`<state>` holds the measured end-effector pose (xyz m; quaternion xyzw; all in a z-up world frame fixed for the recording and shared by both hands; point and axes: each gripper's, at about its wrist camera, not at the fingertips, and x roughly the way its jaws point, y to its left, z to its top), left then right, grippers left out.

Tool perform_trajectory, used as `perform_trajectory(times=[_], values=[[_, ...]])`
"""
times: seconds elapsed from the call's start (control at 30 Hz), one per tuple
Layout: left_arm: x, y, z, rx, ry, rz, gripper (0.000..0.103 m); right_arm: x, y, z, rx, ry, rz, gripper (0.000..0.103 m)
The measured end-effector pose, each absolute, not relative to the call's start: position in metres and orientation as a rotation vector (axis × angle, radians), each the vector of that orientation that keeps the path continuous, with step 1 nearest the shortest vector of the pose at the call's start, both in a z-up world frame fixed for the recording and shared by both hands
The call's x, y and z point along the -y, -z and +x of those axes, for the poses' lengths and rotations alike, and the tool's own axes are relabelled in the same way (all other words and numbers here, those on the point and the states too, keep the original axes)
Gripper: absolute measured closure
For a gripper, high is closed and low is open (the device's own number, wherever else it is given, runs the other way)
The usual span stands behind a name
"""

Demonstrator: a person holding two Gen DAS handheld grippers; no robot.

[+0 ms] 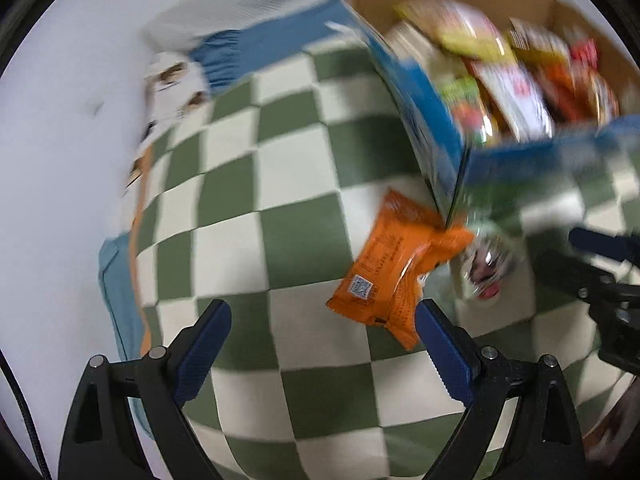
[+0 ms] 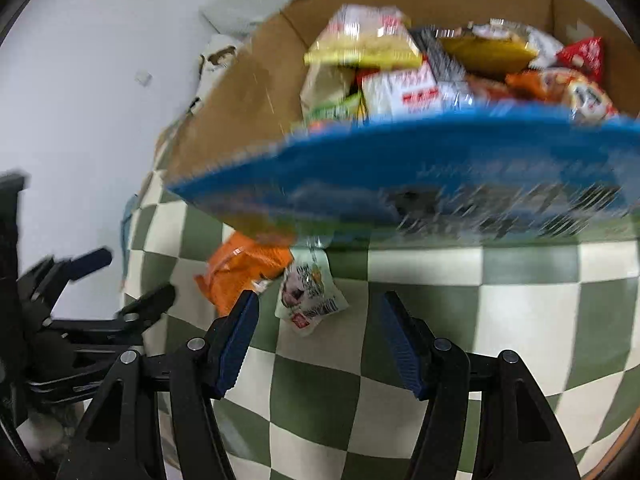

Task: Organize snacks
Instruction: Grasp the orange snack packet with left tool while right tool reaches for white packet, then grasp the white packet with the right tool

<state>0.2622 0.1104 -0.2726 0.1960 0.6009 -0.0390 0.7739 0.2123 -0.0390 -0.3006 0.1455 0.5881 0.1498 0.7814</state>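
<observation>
An orange snack packet (image 1: 394,276) lies on the green-and-white checkered cloth (image 1: 280,216), its near corner right beside the right finger (image 1: 442,350) of my left gripper (image 1: 324,340). That gripper is wide open and holds nothing. A small white-and-green packet (image 2: 310,298) lies next to the orange packet (image 2: 244,276), just ahead of my right gripper (image 2: 320,340), whose jaws stand partly apart with nothing between them. Both packets sit at the corner of a cardboard box (image 2: 248,92) with blue flaps (image 2: 400,168), filled with several snack bags.
The picture is blurred by motion. My right gripper (image 1: 576,256) shows at the right edge of the left wrist view, and my left gripper (image 2: 128,278) at the left of the right wrist view. A pale floor (image 1: 60,160) borders the cloth.
</observation>
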Motion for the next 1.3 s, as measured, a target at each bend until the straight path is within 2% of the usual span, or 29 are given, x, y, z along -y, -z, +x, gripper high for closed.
perform_trajectory(times=[0.23, 0.27, 0.33, 0.37, 0.53, 0.83, 0.87, 0.9, 0.93, 1.07, 1.3], values=[[-0.092, 0.322, 0.296, -1.395, 0.318, 0.473, 0.009, 0.04, 0.313, 0.199, -1.277, -0.27, 0.312, 0.037], [-0.092, 0.324, 0.3, -1.388, 0.339, 0.455, 0.013, 0.04, 0.314, 0.198, -1.277, -0.267, 0.315, 0.037], [-0.091, 0.327, 0.304, -1.398, 0.386, 0.418, 0.036, 0.038, 0.315, 0.196, -1.269, -0.256, 0.312, 0.037], [-0.091, 0.328, 0.305, -1.415, 0.398, 0.396, 0.052, 0.036, 0.316, 0.195, -1.267, -0.256, 0.311, 0.037], [-0.108, 0.325, 0.29, -1.452, 0.338, 0.312, 0.055, 0.015, 0.317, 0.203, -1.258, -0.264, 0.288, 0.037], [-0.176, 0.332, 0.247, -1.548, 0.112, -0.104, 0.055, -0.052, 0.352, 0.239, -1.315, -0.301, 0.112, 0.037], [-0.177, 0.331, 0.246, -1.545, 0.102, -0.117, 0.055, -0.059, 0.356, 0.241, -1.32, -0.293, 0.069, 0.04], [-0.178, 0.331, 0.243, -1.538, 0.089, -0.13, 0.055, -0.067, 0.359, 0.242, -1.322, -0.273, 0.007, 0.053], [-0.178, 0.33, 0.24, -1.532, 0.075, -0.142, 0.055, -0.07, 0.361, 0.242, -1.33, -0.261, -0.033, 0.061], [-0.173, 0.329, 0.226, -1.511, 0.047, -0.14, 0.055, -0.063, 0.361, 0.23, -1.371, -0.263, -0.06, 0.066], [-0.145, 0.337, 0.182, -1.549, 0.063, -0.191, 0.055, -0.004, 0.369, 0.175, -1.476, -0.232, 0.012, 0.066]])
